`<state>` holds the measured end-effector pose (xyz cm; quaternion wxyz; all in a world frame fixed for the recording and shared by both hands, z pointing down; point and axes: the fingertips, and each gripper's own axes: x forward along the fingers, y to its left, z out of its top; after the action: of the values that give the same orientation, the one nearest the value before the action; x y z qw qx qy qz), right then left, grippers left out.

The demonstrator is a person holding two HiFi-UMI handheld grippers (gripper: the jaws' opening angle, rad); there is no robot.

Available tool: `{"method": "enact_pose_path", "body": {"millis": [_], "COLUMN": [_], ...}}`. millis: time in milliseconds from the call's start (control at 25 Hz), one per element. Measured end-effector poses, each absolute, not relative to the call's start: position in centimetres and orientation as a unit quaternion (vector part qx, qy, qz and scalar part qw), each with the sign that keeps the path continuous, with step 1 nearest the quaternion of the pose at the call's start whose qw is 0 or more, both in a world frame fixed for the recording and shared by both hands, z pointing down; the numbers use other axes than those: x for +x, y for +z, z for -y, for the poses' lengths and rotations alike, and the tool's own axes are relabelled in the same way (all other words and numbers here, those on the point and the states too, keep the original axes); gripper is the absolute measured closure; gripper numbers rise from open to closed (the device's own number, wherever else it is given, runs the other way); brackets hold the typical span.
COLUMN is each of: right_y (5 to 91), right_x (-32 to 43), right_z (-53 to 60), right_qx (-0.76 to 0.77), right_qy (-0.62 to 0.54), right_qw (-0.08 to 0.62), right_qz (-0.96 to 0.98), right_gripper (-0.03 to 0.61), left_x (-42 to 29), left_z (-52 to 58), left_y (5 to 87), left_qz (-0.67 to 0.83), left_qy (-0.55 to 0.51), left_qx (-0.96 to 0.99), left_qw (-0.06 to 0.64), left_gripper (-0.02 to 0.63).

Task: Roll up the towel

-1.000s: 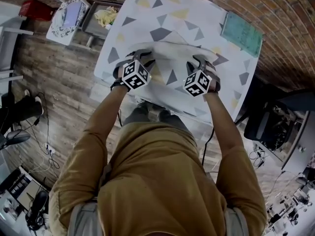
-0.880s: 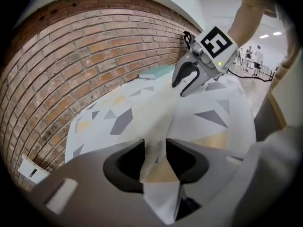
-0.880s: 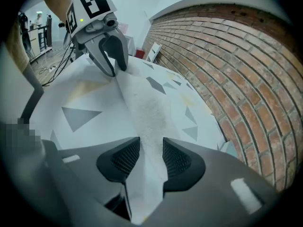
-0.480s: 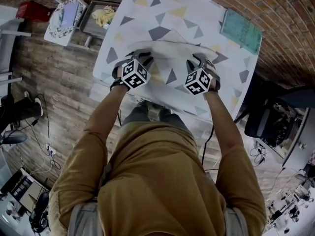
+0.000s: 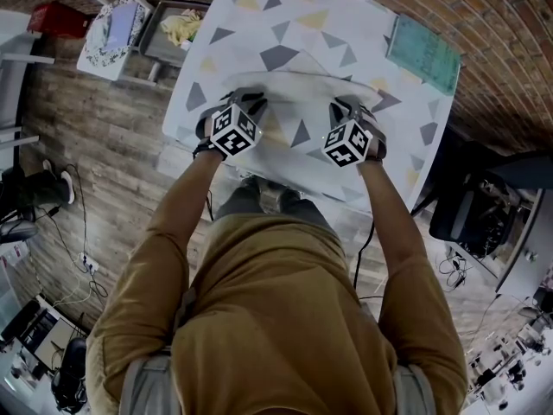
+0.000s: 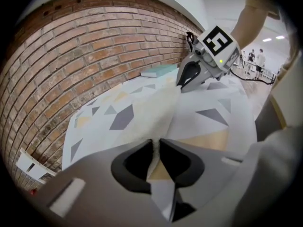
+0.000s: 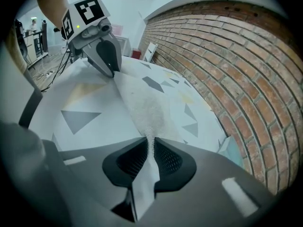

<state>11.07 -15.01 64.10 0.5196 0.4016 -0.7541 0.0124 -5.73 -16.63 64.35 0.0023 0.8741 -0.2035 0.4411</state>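
White towel (image 5: 302,93) lies mid-frame on the patterned table (image 5: 259,24), its near edge pinched by my left gripper (image 6: 156,144) and right gripper (image 7: 150,142), jaws just closed onto it; grip made, next I should curl that edge forward evenly.

towel (image 5: 302,92): 1 | left tongs (image 5: 249,102), right tongs (image 5: 346,107): 2 | table (image 5: 294,20): 1 | green pad (image 5: 423,56): 1

A white towel (image 5: 298,89) lies across the triangle-patterned table (image 5: 285,24). The left gripper (image 5: 249,102) is at the towel's nine o'clock end and the right gripper (image 5: 347,107) at its three o'clock end. Both pairs of jaws have just been closing, apparently on the towel's edge. A teal sheet (image 5: 423,56) lies at the towel's two o'clock.
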Motion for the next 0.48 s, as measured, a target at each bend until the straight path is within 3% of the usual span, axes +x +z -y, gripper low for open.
{"method": "enact_pose_path", "body": {"millis": [480], "right_y": [62.8], "right_x": [10.4], "right_z": [9.8], "right_qx": [0.355], "right_qy": [0.042], "right_qw": [0.530], "right_qz": [0.769], "right_gripper": [0.541], "left_x": [-6.3], "left_z": [12.4], "left_y": [62.5], "left_qz": [0.172], "left_qy": [0.429], "left_qx": [0.886], "left_qw": [0.027], "left_gripper": [0.512]}}
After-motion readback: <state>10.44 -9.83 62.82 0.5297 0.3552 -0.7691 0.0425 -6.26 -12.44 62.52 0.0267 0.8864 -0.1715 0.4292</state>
